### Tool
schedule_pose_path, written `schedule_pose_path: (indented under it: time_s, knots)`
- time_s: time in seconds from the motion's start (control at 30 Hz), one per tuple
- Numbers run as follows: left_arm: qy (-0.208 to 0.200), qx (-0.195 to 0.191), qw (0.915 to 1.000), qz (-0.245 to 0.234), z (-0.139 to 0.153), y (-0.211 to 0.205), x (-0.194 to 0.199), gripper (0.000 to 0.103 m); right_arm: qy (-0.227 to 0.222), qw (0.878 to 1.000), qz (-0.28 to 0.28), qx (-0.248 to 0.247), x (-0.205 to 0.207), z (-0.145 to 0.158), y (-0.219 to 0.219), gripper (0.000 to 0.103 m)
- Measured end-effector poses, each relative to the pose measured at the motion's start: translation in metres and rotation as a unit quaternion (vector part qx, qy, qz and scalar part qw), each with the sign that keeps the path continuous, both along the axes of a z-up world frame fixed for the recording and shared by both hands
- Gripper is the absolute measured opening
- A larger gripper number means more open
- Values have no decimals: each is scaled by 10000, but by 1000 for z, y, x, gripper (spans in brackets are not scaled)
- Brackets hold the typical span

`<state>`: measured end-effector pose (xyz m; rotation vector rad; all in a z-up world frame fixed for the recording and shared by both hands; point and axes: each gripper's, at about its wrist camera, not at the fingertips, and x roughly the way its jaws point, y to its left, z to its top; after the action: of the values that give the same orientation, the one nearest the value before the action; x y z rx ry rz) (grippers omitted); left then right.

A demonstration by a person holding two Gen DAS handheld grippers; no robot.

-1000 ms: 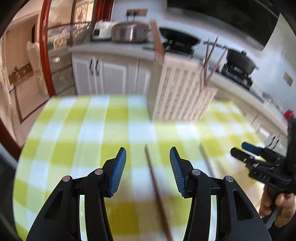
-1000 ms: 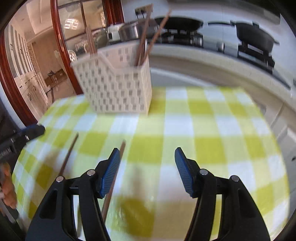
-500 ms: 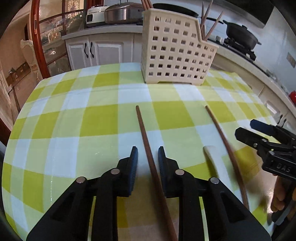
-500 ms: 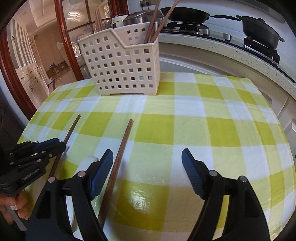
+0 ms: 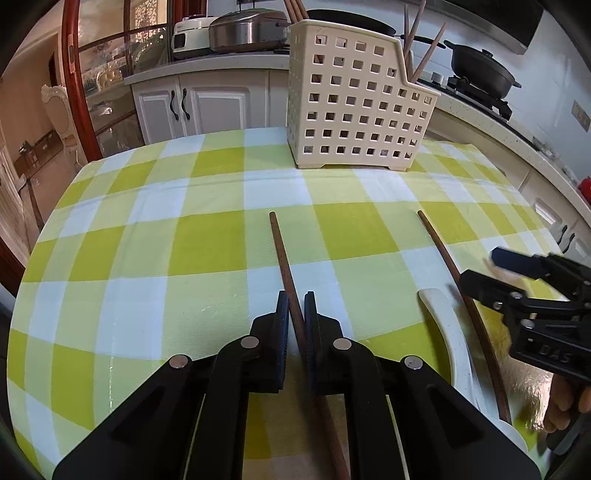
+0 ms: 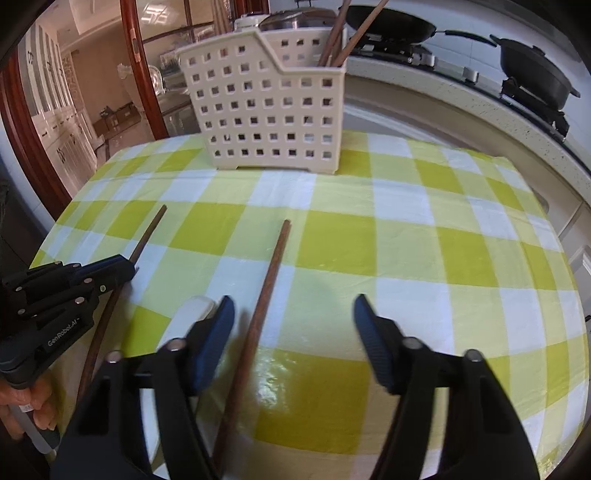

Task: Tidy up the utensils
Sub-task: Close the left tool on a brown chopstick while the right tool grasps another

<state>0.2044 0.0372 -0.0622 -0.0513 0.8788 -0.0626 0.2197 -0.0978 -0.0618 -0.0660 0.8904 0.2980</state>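
My left gripper is shut on a brown chopstick that lies on the checked tablecloth; it also shows in the right wrist view. A second chopstick lies to its right, and in the right wrist view it sits between the jaws of my open right gripper. A white spoon lies beside it. A cream perforated utensil basket with several chopsticks stands at the table's far side.
The yellow-green checked table drops off at its left and far edges. Behind it run white cabinets and a counter with a rice cooker and pans on a stove.
My left gripper closed from wide open onto the chopstick. My right gripper moved in over the second chopstick, staying open.
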Motion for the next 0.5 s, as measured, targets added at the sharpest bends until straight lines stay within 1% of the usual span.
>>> schedule_pose_path:
  time_s: [0.07, 0.13, 0.17, 0.23, 0.3, 0.37, 0.43, 0.5]
  knots:
    - [-2, -32, 10000, 10, 0, 1, -1, 7, 67, 10000, 3, -72, 2, -4, 5, 46]
    - [-2, -53, 10000, 20, 0, 2, -1, 7, 20, 9998, 1, -188, 1, -5, 8, 41]
    - [-3, -56, 10000, 23, 0, 2, -1, 7, -15, 9997, 26, -255, 1, -5, 11, 34]
    - [-3, -50, 10000, 28, 0, 2, -2, 7, -14, 9997, 55, -226, 1, -5, 14, 26]
    - [-3, -47, 10000, 29, 0, 2, -2, 7, -30, 9996, 127, -240, 1, -5, 17, 13]
    - [-3, -51, 10000, 28, 0, 2, -2, 7, -31, 9996, 201, -208, 0, -6, 20, 9]
    - [3, -56, 10000, 27, 0, 2, -2, 7, -47, 9995, 222, -221, 0, -5, 21, 8]
    - [5, -59, 10000, 24, -1, 2, -3, 7, -9, 9996, 242, -114, 2, -5, 18, 7]
